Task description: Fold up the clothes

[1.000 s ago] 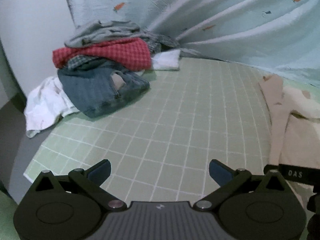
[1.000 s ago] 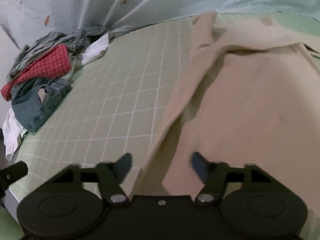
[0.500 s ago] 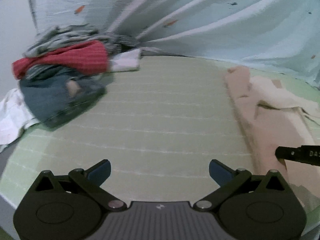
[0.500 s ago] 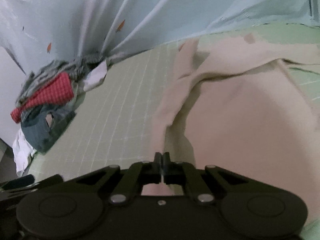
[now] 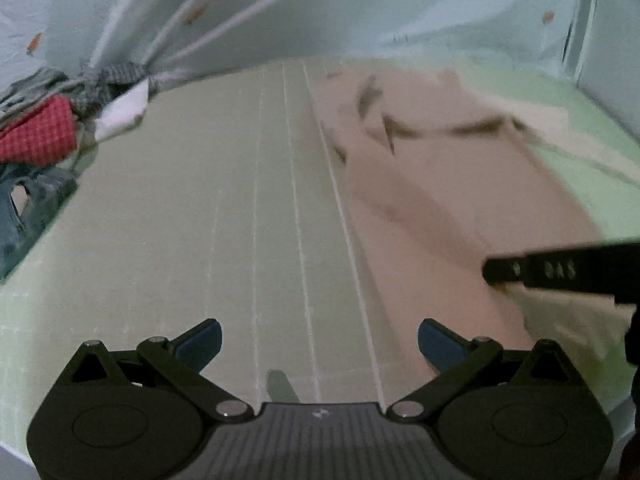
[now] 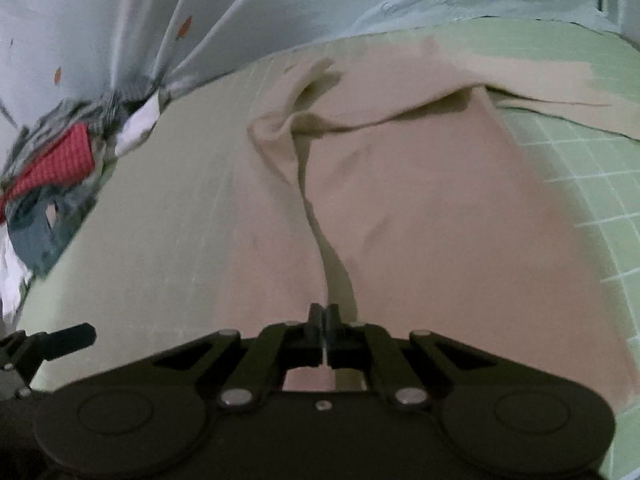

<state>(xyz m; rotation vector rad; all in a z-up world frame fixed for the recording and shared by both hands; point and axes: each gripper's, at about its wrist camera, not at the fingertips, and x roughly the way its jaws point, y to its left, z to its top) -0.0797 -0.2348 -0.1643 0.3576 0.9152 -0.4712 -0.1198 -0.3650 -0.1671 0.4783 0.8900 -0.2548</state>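
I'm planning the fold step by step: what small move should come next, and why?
Probably bring the open left claw across to the beige garment and pinch its near edge. The right claw is shut on that cloth, while the left one hangs over bare green checked sheet with nothing between its fingers.

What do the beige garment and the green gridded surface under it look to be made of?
Beige garment: a soft woven cloth, matte, perhaps cotton; it creases and drapes in loose folds, though blur hides the weave. Green gridded surface: likely a thin matte sheet or mat printed with white lines; it lies flat, and its material cannot be told further.
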